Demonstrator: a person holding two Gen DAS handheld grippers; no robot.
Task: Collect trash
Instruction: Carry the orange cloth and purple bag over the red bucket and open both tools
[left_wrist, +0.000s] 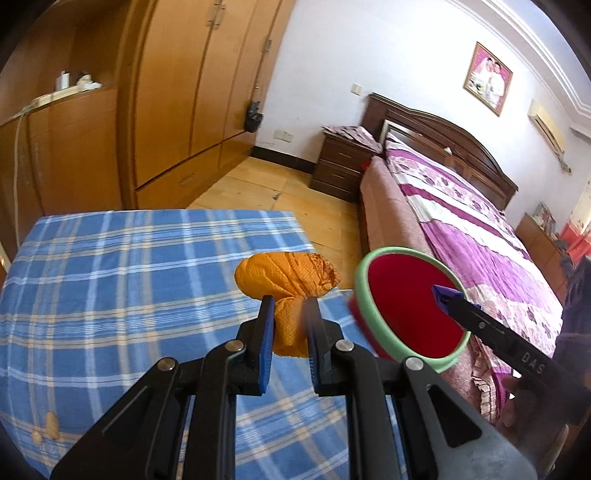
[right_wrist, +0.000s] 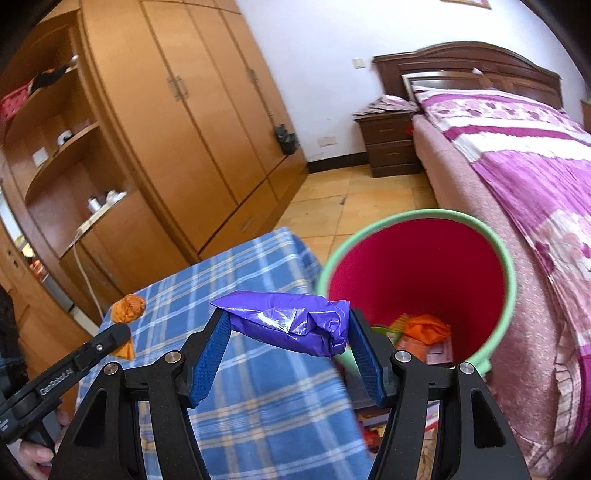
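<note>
While the left gripper (left_wrist: 290, 301) pinched an orange wad (left_wrist: 286, 275), the right gripper (right_wrist: 286, 326) clamped a purple wrapper (right_wrist: 291, 325); next, I'd guess, drop into the bin (right_wrist: 506, 266).

Directly ahead of and below the tool lies the bench (left_wrist: 110, 266), covered in a blue plaid cloth. Beyond its far edge runs a light wooden plank floor (left_wrist: 258, 184). Ahead and left of the tool stands a tall tan wooden wardrobe (left_wrist: 192, 85) with an open shelf unit (right_wrist: 66, 155) beside it. Ahead and right sits a dark brown two-drawer nightstand (left_wrist: 340, 162), touching a dark wooden bed (left_wrist: 461, 192) with a pink-and-white floral cover. A framed photograph (left_wrist: 487, 77) hangs on the white wall above the headboard.
</note>
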